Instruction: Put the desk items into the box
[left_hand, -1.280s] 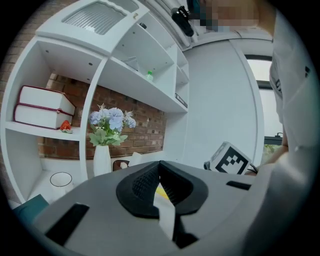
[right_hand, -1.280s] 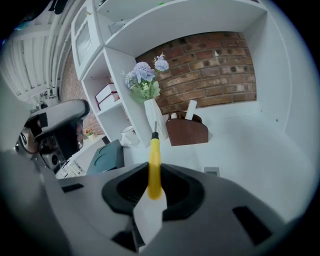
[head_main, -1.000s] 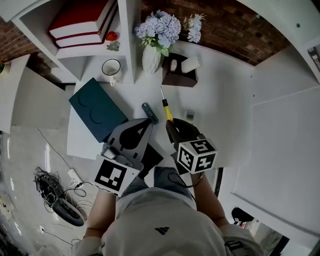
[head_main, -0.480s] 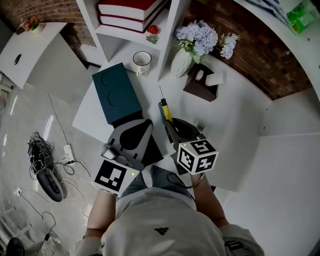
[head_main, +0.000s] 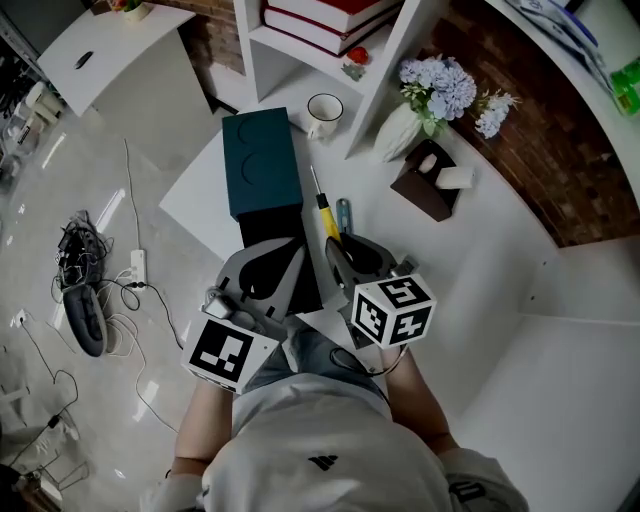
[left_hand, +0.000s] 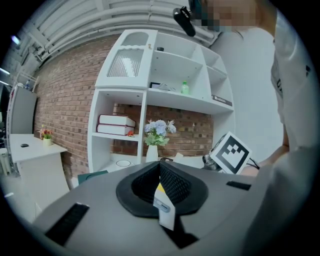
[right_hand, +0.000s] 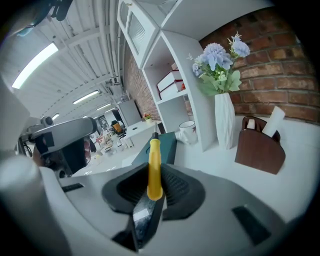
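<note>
Right claw (right_hand: 150, 199): clamped on the screwdriver (right_hand: 154, 160). The pads grip the yellow handle and the metal shaft sticks out forward past the tips.

Left claw (left_hand: 161, 190): jaws pressed together on a small flat white piece with a yellow patch (left_hand: 164, 209). I cannot tell what it is.

Both claws sit side by side close in front of the person, at the near edge of the white bench (head_main: 440, 240).

Head view:
- A flat black patch (head_main: 265, 232) lies under and ahead of the left claw. It reaches up to the near end of the box, and its nature is unclear.
- A short teal object (head_main: 344, 213) lies on the bench just right of the screwdriver handle.
- The dark teal box (head_main: 262, 160) sits on the left part of the bench, with two round marks on its top face.
- The screwdriver tip ends just beside the box's right edge.

Further back:
- A white mug (head_main: 323, 107) stands by the shelf upright.
- Next comes a white vase (head_main: 400, 128) of pale blue flowers.
- A brown tissue holder (head_main: 428, 190) sits to the vase's right.
- Stacked books (left_hand: 116, 125) lie flat on the shelf.
</note>
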